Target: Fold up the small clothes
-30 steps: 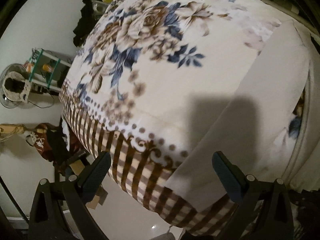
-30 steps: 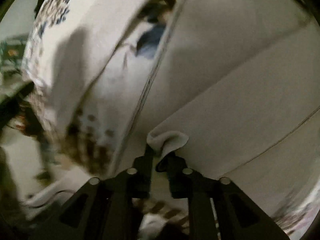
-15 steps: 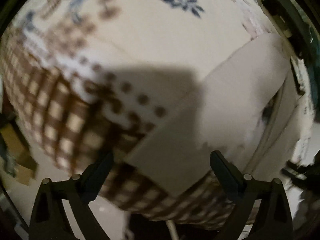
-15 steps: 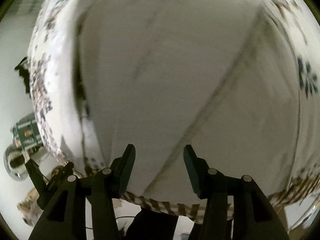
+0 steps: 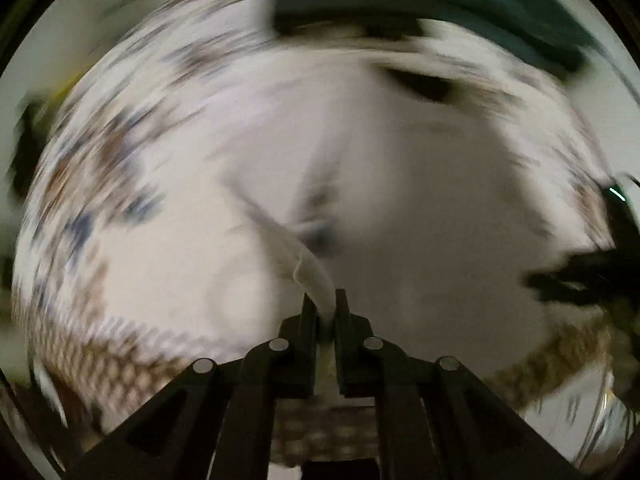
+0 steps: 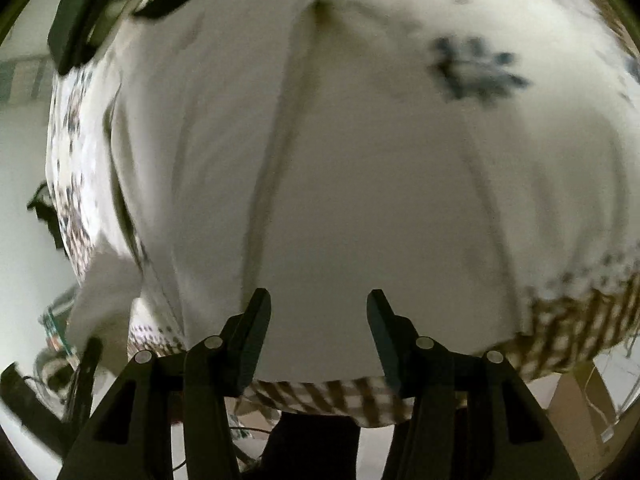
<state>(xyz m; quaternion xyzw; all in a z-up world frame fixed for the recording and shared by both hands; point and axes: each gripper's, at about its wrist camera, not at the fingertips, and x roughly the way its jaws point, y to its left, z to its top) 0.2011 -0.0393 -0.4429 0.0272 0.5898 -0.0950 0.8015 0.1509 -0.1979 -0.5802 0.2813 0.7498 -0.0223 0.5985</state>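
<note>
A white garment lies spread on a floral blanket. In the blurred left wrist view my left gripper is shut on a pinched edge of the white garment, which rises from the cloth between the fingers. In the right wrist view my right gripper is open and empty, its fingers just above the near edge of the garment. The left gripper also shows at the lower left of the right wrist view, beside a lifted flap of cloth.
The blanket has a brown checked border hanging over the near edge. Dark objects lie at the far side of the blanket. A dark item sits at the right. Pale floor shows to the left.
My left gripper went from wide open to shut on the garment's edge and swung across the blanket. My right gripper let go of the fold it held and now stands open.
</note>
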